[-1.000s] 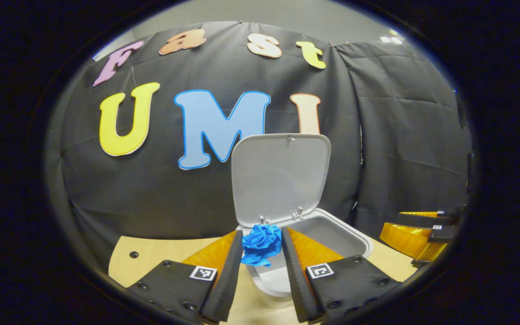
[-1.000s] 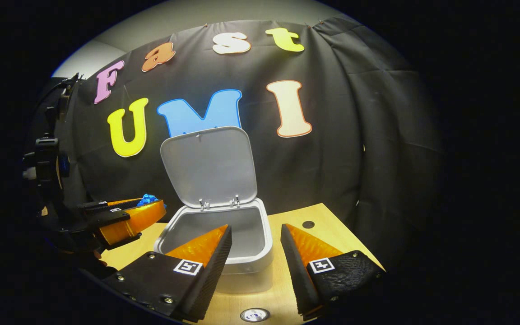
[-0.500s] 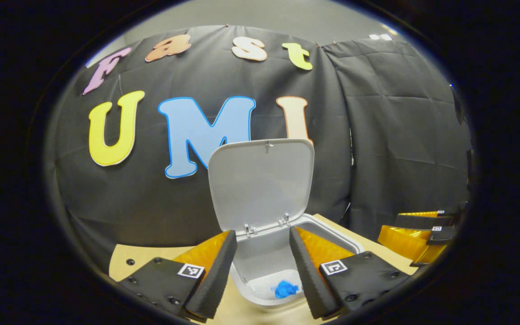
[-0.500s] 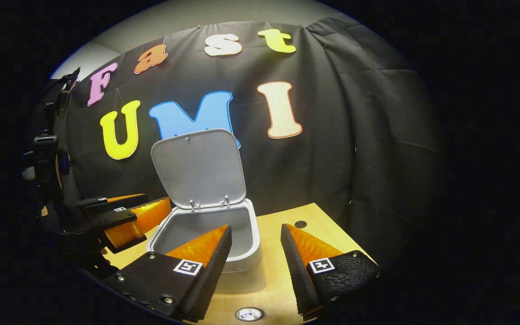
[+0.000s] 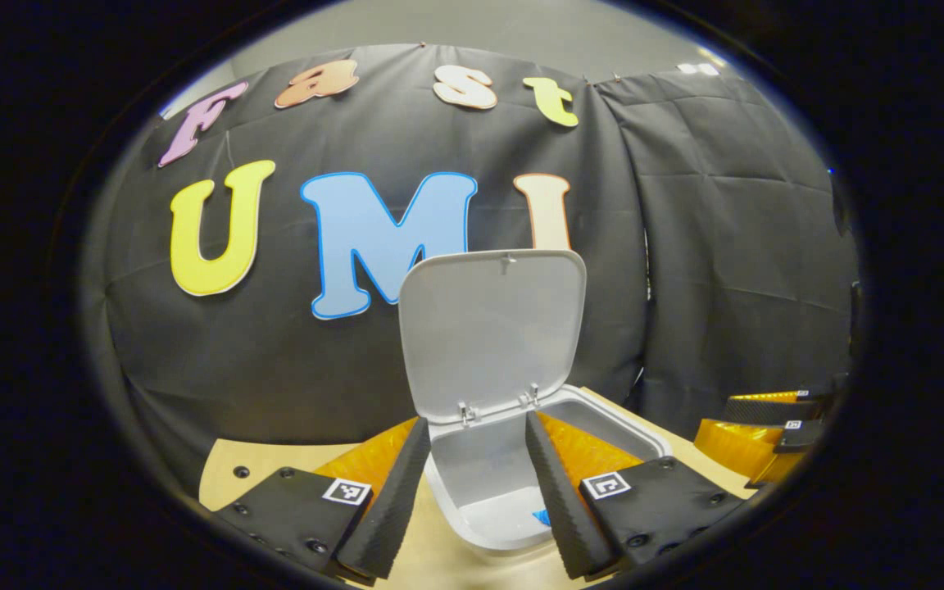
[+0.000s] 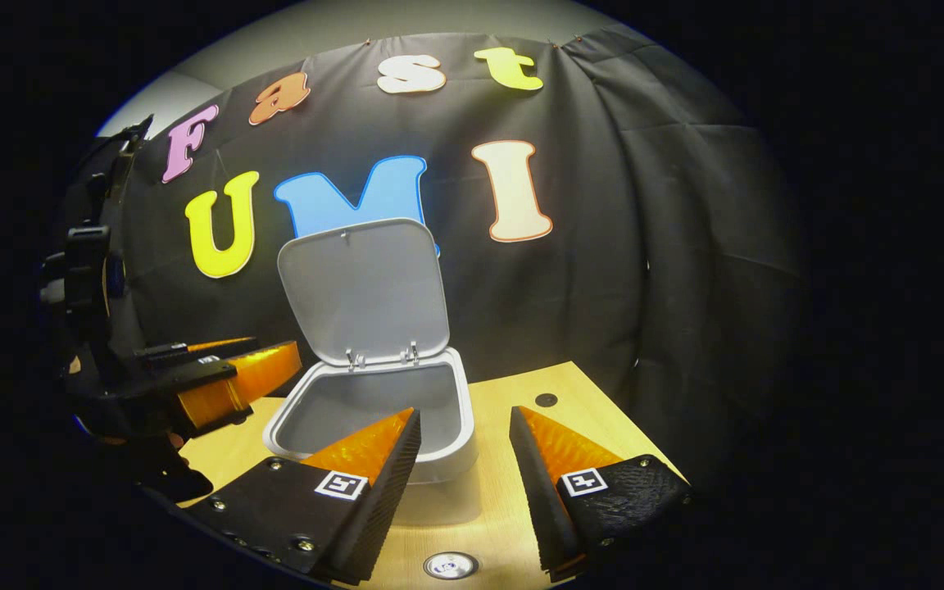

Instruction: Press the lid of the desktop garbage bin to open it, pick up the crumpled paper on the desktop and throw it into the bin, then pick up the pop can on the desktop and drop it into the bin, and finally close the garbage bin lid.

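The white desktop bin (image 5: 608, 426) stands open on the wooden table, its lid (image 5: 492, 328) upright against the wall. A scrap of the blue crumpled paper (image 5: 542, 517) shows on the bin's floor, mostly hidden behind my finger. My left gripper (image 5: 478, 424) hovers open just in front of the bin mouth, holding nothing. In the right gripper view the same bin (image 6: 460, 426) and lid (image 6: 361, 291) sit ahead. My right gripper (image 6: 465, 414) is open near the bin's front right corner. A round silver can top (image 6: 450, 565) lies below it.
The left gripper (image 6: 275, 348) and the hand holding it reach in from the left of the bin. The right gripper (image 5: 714, 416) sits off to the right. The table (image 6: 513, 500) has a small dark hole (image 6: 546, 400) near its back edge.
My left gripper opened and the blue paper fell from between its fingers into the bin. The gripper has since drawn back a little. The right gripper barely moved.
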`<state>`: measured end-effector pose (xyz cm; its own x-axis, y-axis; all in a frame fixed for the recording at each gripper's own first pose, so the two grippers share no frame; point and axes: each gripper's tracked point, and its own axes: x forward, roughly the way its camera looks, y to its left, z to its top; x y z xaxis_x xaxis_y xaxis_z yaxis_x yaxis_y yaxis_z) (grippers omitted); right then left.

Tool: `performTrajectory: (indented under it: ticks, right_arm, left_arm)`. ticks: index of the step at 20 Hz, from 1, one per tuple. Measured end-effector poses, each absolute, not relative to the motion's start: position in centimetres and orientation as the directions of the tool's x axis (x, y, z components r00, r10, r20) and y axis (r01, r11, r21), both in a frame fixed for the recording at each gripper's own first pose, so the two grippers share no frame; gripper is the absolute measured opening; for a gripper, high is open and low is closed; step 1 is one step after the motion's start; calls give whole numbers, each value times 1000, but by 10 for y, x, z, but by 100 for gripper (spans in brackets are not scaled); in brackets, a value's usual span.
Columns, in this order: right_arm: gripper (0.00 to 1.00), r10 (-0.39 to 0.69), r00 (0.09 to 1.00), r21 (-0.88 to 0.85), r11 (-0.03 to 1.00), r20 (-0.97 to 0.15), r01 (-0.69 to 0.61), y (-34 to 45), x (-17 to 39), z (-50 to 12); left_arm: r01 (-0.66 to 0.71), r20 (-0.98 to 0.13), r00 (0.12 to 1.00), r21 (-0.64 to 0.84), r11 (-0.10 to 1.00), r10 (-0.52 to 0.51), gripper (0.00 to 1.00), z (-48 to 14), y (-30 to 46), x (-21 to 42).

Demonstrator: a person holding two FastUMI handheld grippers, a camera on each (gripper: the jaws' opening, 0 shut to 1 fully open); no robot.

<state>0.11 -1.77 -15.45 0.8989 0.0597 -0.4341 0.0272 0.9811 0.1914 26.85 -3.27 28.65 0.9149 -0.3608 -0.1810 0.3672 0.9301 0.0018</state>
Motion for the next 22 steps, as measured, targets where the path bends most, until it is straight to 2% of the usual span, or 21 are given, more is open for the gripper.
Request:
performTrajectory:
  ticks: [1, 2, 4, 5, 7, 12, 13, 14, 15, 16, 17, 20, 22]
  right_arm:
    - [71, 63, 894, 187, 982, -443, 23, -17, -2, -159]
    - [71, 65, 888, 180, 983, -456, 21, -17, -6, -164]
    - [71, 71, 879, 170, 985, -472, 12, -15, -14, -172]
    - [71, 75, 873, 162, 987, -482, 5, -13, -17, -176]
    - [72, 89, 856, 148, 989, -509, -15, -9, -26, -189]
    - [74, 147, 778, 168, 984, -610, -54, 3, -52, -234]
    - [74, 162, 758, 183, 981, -632, -58, 6, -56, -243]
    - [77, 183, 739, 203, 977, -648, -64, 11, -60, -250]
    - [86, 196, 722, 216, 974, -663, -65, 15, -63, -256]
    - [100, 201, 710, 220, 973, -676, -66, 15, -70, -261]
    - [97, 205, 698, 221, 973, -686, -69, 16, -74, -267]
    - [98, 218, 660, 219, 972, -719, -82, 21, -84, -286]
    - [98, 220, 636, 213, 973, -740, -90, 21, -92, -297]
  left_arm:
    - [361, -181, 917, 0, 932, -355, 82, 287, -30, 269]
    - [355, -180, 919, -2, 935, -350, 79, 287, -27, 269]
    - [341, -180, 924, -6, 940, -337, 79, 286, -21, 270]
    - [334, -180, 927, -8, 943, -330, 82, 286, -17, 270]
    - [324, -178, 930, -15, 946, -321, 81, 286, -11, 271]
    - [292, -181, 939, -34, 956, -294, 79, 284, 0, 270]
    - [289, -181, 939, -40, 957, -291, 82, 284, 1, 270]
    - [286, -181, 940, -45, 957, -290, 84, 283, 3, 268]
    - [285, -179, 940, -49, 957, -289, 87, 284, 2, 269]
    - [279, -179, 942, -48, 959, -283, 88, 284, 4, 268]
    - [279, -176, 943, -51, 959, -283, 88, 285, 5, 268]
    - [282, -166, 943, -56, 958, -287, 90, 288, 6, 264]
    - [282, -152, 946, -59, 958, -288, 96, 291, 5, 264]
